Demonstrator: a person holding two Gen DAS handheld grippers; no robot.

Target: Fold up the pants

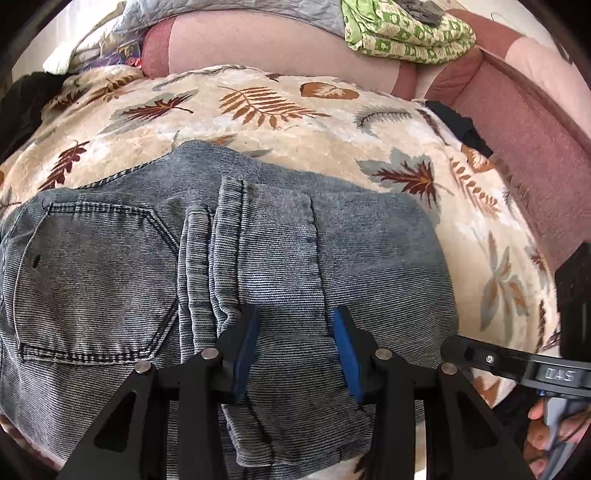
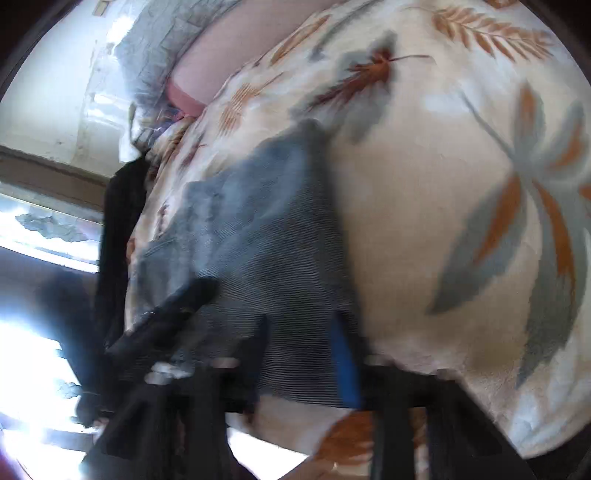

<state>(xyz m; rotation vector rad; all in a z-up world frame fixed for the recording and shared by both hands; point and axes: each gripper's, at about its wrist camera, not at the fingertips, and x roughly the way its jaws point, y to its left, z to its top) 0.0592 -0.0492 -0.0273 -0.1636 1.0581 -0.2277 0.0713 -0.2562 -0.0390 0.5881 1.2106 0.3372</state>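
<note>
Grey-blue jeans (image 1: 229, 266) lie folded on a cream blanket with leaf prints (image 1: 288, 122); a back pocket faces up at the left and a leg is folded over the middle. My left gripper (image 1: 295, 317) is open, its blue-padded fingers (image 1: 245, 350) just above the folded leg, nothing between them. The right wrist view is blurred: the jeans (image 2: 266, 240) lie on the blanket (image 2: 424, 184), and my right gripper (image 2: 303, 332) is open over their near edge. The right gripper also shows in the left wrist view (image 1: 554, 373) at the jeans' right side.
A pink sofa back (image 1: 258, 40) runs behind the blanket, with a green patterned cloth (image 1: 402, 33) and a grey quilt (image 1: 229, 11) on it. Dark clothes (image 1: 22, 107) lie at the far left and another dark cloth (image 1: 461, 122) at the right.
</note>
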